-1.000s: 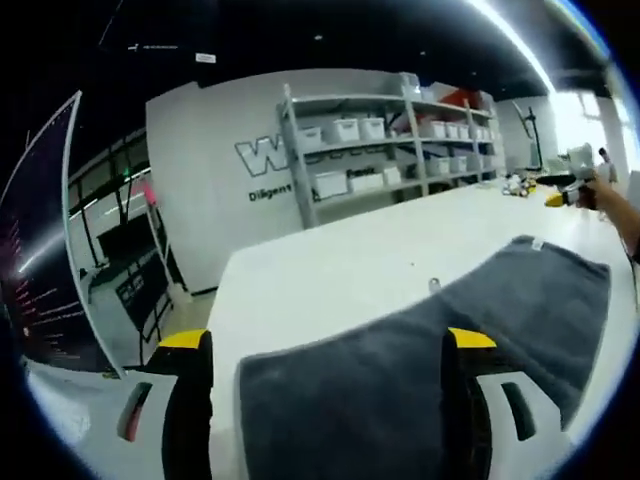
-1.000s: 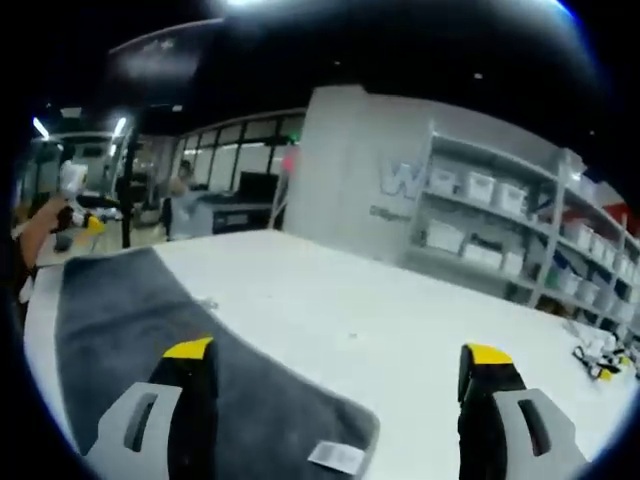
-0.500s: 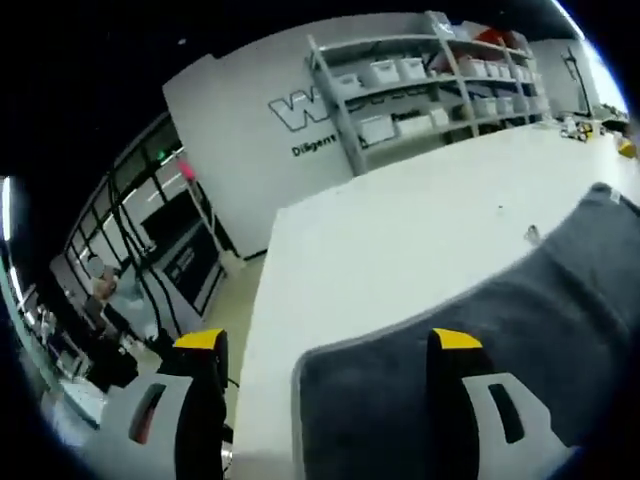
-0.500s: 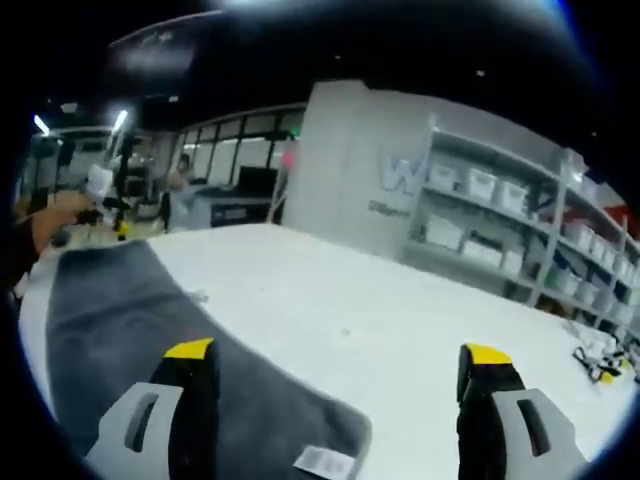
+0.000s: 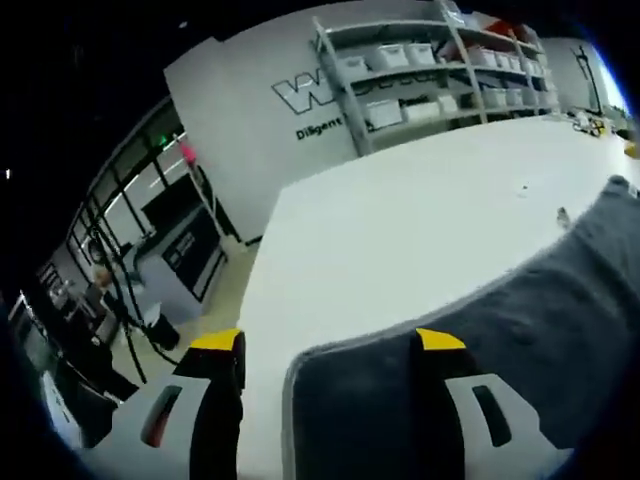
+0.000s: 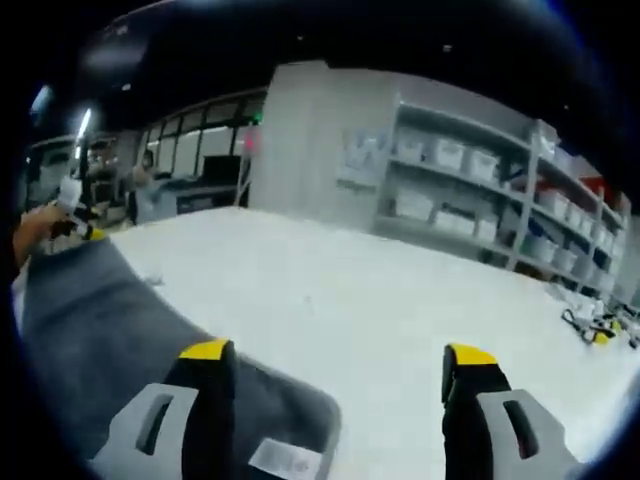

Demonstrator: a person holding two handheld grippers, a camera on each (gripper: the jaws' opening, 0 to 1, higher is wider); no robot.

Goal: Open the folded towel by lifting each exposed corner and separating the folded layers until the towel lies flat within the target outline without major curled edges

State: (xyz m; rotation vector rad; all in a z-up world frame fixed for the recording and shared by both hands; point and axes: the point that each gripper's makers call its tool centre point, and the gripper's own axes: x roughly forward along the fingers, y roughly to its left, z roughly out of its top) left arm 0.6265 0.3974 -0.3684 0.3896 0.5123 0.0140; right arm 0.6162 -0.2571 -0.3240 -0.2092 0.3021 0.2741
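The left gripper hangs with its jaws spread wide astride a corner of the grey towel, nothing pinched. The right gripper is just as wide, its left jaw over the corner with the white label. The towel lies on the white table, stretching between both hands. To my eye, each should drop low, nip only the top layer at the very corner, then lift and draw outward slowly so no edge curls.

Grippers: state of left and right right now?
Left gripper: open, holding nothing; jaws straddle a corner of the grey towel.
Right gripper: open, holding nothing; the towel's tagged corner lies between its jaws.
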